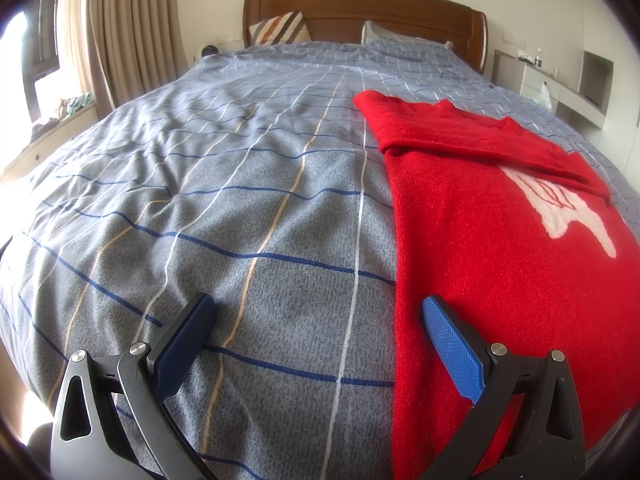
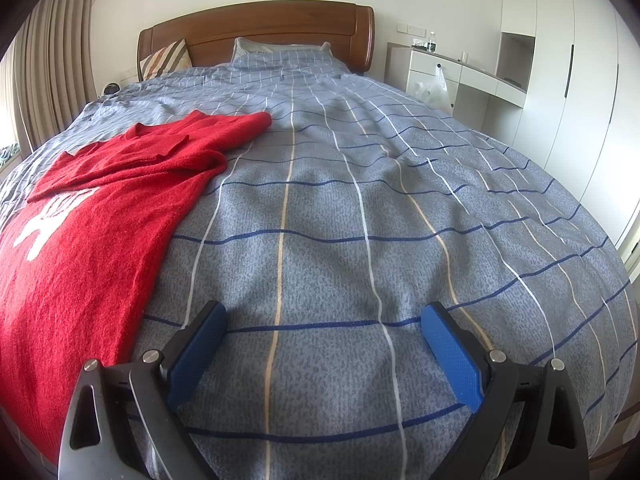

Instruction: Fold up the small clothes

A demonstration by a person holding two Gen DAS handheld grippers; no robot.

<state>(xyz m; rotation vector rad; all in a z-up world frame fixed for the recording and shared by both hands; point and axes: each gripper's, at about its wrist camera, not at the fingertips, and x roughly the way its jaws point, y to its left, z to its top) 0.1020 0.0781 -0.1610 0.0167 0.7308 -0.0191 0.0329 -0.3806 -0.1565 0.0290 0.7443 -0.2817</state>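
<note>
Both tongs, left gripper (image 1: 318, 344) and right gripper (image 2: 324, 352), hover wide open and empty over the blue checked bedcover (image 2: 360, 220). Between them lies the red knitted sweater (image 1: 500, 240), sleeves folded across. It looks soft, light and floppy; I would pinch the near hem corners.

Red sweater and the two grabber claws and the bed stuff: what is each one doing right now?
Red sweater: lying flat on the bed, one sleeve folded across its chest.
Left gripper: open, empty, one finger over the sweater's edge.
Right gripper: open, empty, over bare bedspread beside the sweater.
Bedspread: spread out, slightly wrinkled.
Striped pillow: leaning against the headboard.
</note>
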